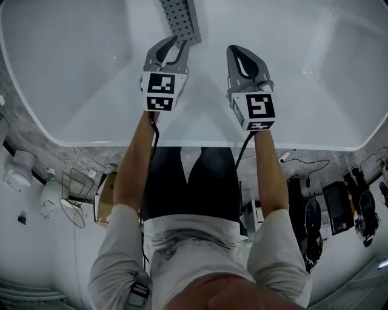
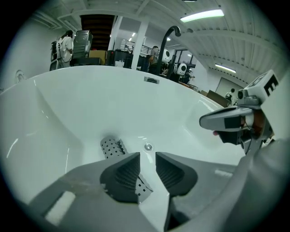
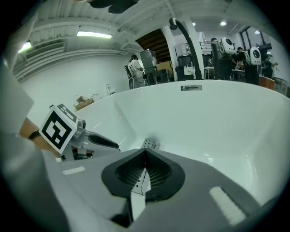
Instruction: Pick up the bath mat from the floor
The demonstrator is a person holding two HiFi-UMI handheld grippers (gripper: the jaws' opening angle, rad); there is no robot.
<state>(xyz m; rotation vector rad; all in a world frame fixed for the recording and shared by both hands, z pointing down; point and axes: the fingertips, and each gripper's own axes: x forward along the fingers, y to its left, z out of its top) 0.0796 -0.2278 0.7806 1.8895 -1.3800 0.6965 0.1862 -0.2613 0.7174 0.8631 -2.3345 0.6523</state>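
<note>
Bathtub: we look down into a white bathtub [image 1: 73,79]; a person [image 1: 194,260] leans over its near rim with both forearms stretched out above its basin.
Bath mat: the grey perforated bath mat [image 1: 180,18] is inside the bathtub. One end is rolled on the bathtub's bottom just beside the drain [image 2: 148,146], and a strip of it runs from there up to the grippers.
Left gripper: the left gripper [image 2: 147,156] is above the bathtub's basin, pointing down into it. It is released, with its jaws a little apart. We see white bathtub through the gap, and the mat's edge shows just under one jaw, with no pad pressing on it.
Right gripper: the right gripper [image 3: 145,156] is beside the left one over the bathtub's basin. It is clenched on a thin edge of the bath mat, which sticks out from between its pads.
Tap: a black curved tap [image 3: 181,27] rises behind the bathtub's far rim.
</note>
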